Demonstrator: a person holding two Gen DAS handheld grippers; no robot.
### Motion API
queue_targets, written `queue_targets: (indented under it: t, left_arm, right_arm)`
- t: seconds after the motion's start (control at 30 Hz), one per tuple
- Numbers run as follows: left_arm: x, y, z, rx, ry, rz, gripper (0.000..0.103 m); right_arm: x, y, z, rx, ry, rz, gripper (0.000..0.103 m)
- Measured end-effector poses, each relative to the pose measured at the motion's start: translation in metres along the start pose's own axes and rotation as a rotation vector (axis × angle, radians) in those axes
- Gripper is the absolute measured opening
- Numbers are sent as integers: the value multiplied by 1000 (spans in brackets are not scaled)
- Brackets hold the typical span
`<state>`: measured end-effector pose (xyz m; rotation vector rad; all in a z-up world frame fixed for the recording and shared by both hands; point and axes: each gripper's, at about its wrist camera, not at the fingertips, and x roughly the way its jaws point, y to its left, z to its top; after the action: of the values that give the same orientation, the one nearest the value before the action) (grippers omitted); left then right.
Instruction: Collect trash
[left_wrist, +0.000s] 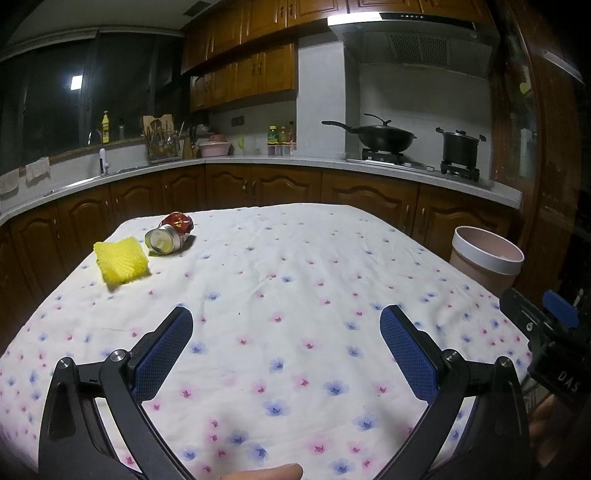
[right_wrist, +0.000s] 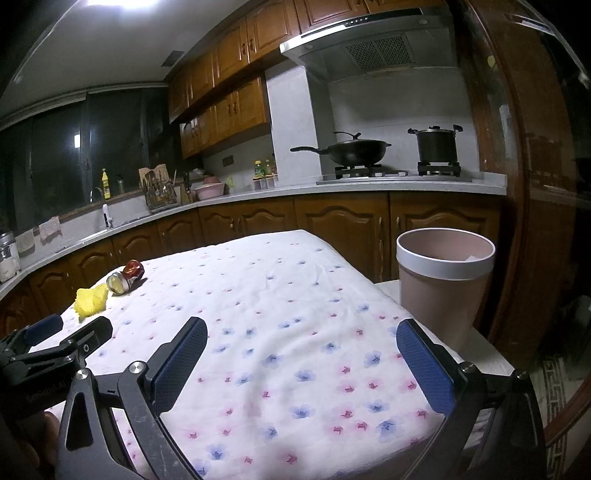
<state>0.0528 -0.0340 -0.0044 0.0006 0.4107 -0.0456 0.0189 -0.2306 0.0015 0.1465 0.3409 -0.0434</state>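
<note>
Kitchen scene seen from both wrist cameras. A table covered by a white cloth (left_wrist: 295, 258) printed with pink and blue flowers fills the foreground. The left gripper (left_wrist: 286, 325) hovers above the near part of the cloth, its blue-padded fingers spread wide and holding nothing. The right gripper (right_wrist: 301, 336) hangs likewise over the cloth, fingers released and bare; its body also shows at the right edge of the left view.

Three pieces of trash lie together at the far left corner of the cloth: a yellow foam net (left_wrist: 121, 264) nearest the cameras, a metal can (left_wrist: 164, 240) on its side just beyond it with its open end facing the viewer, and a crumpled red wrapper (left_wrist: 178, 222) touching the can's far side. All are well apart from both grippers.

A pink bin (right_wrist: 443, 280) with a white rim stands beside the table's right edge, near the right gripper. Behind, a wok (left_wrist: 384, 136) and a pot (left_wrist: 460, 146) sit on the stove.
</note>
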Motion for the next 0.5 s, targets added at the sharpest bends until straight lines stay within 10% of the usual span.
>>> queue_targets:
  t: [0.5]
  left_arm:
    - [-2, 2, 0, 11, -12, 0, 103]
  right_arm:
    - [0, 3, 0, 0, -2, 8, 103]
